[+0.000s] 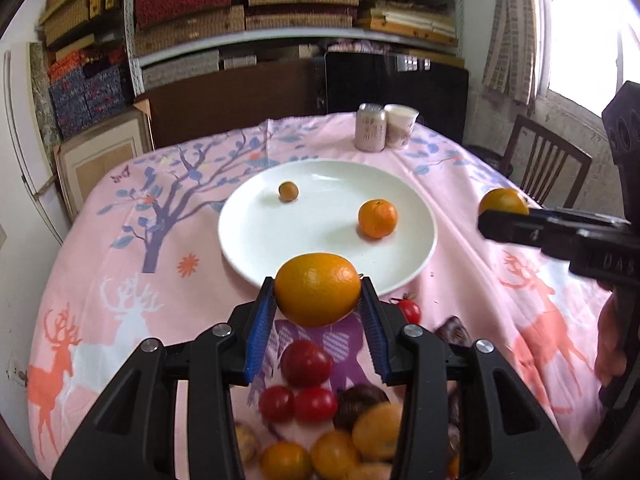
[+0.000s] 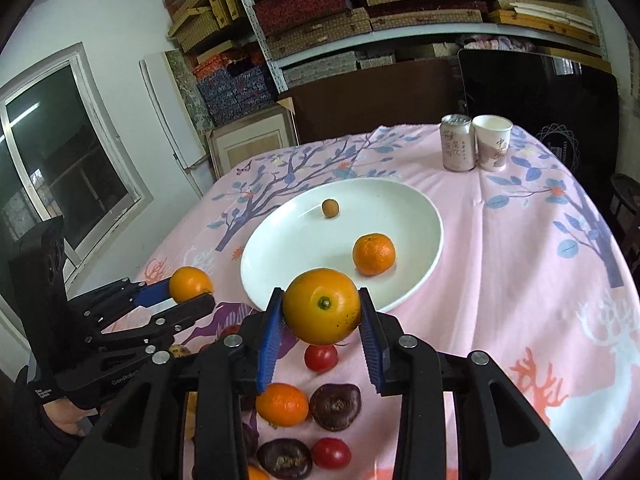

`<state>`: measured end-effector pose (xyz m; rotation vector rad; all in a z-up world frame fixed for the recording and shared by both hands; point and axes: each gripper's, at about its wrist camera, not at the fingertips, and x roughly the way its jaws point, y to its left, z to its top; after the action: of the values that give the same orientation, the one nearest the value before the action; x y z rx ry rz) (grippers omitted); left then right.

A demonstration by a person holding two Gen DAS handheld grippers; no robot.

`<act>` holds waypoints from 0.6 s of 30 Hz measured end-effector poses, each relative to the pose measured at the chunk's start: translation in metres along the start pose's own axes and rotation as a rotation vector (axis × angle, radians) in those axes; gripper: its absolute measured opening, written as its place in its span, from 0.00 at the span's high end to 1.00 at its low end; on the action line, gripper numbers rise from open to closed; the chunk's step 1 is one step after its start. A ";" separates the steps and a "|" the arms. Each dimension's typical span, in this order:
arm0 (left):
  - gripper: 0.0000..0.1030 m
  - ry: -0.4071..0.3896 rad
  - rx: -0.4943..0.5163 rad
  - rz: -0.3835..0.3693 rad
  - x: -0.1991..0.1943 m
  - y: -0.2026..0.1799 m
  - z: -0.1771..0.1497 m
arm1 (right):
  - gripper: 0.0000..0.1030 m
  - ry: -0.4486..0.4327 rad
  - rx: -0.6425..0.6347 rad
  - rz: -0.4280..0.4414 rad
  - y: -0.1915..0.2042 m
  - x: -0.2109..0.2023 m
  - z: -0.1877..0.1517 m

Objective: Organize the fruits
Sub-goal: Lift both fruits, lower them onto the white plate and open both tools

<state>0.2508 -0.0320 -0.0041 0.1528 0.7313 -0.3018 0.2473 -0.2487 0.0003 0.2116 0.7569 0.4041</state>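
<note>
Near pile: we see tomatoes (image 1: 306, 362), oranges (image 1: 334, 454) & dark fruit (image 2: 335, 406) on the pink cloth (image 2: 500, 280).
L gripper (image 1: 318, 298): fingers clamped on an orange (image 1: 317, 289), at plate's near edge.
R gripper (image 2: 322, 308): we hold another orange (image 2: 321, 305), clamped too.
Plate (image 1: 280, 248): white, w/ one orange (image 1: 377, 218) & a small fruit (image 1: 288, 191).
Far: can (image 1: 370, 127) beside cup (image 1: 401, 125).

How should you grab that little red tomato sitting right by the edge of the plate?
Both tools are full now. Once one is free, take the tomato across its round middle, coming from above. It is small and smooth and could roll. The white plate rim is just behind it and other fruit lies nearby, so probably pinch it left to right.
</note>
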 end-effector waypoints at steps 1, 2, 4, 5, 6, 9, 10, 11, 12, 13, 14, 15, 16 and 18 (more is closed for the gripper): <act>0.60 0.015 -0.001 0.004 0.012 0.001 0.003 | 0.65 0.015 0.003 -0.001 0.000 0.011 0.002; 0.60 0.029 -0.002 0.010 0.022 0.002 0.005 | 0.65 0.030 0.000 -0.008 0.001 0.024 0.004; 0.60 0.058 -0.010 0.014 0.042 0.005 0.009 | 0.65 0.044 -0.015 -0.024 0.004 0.044 0.008; 0.60 0.073 -0.022 0.009 0.050 0.007 0.010 | 0.64 0.052 -0.027 -0.031 0.006 0.053 0.011; 0.60 0.082 -0.040 0.007 0.057 0.011 0.012 | 0.64 0.058 -0.042 -0.038 0.009 0.061 0.014; 0.32 0.045 -0.095 0.038 0.057 0.023 0.020 | 0.37 0.026 -0.089 -0.085 0.018 0.067 0.021; 0.28 0.031 -0.100 0.048 0.054 0.025 0.021 | 0.36 0.007 -0.100 -0.085 0.021 0.063 0.022; 0.27 0.020 -0.102 0.049 0.051 0.027 0.022 | 0.36 -0.003 -0.107 -0.083 0.023 0.059 0.024; 0.27 0.006 -0.104 0.047 0.046 0.029 0.021 | 0.36 -0.016 -0.114 -0.085 0.025 0.054 0.023; 0.27 -0.004 -0.108 0.048 0.040 0.031 0.020 | 0.36 -0.023 -0.112 -0.089 0.024 0.048 0.022; 0.27 -0.013 -0.113 0.047 0.033 0.033 0.018 | 0.36 -0.025 -0.100 -0.086 0.022 0.042 0.020; 0.27 -0.019 -0.116 0.044 0.026 0.036 0.016 | 0.36 -0.021 -0.078 -0.078 0.019 0.036 0.016; 0.27 -0.024 -0.114 0.043 0.018 0.036 0.011 | 0.36 -0.018 -0.061 -0.071 0.015 0.030 0.013; 0.26 -0.032 -0.092 0.043 0.003 0.033 -0.001 | 0.36 -0.014 -0.036 -0.054 0.009 0.016 0.001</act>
<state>0.2631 -0.0012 -0.0059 0.0766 0.7082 -0.2290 0.2561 -0.2336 -0.0064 0.1597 0.7400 0.3645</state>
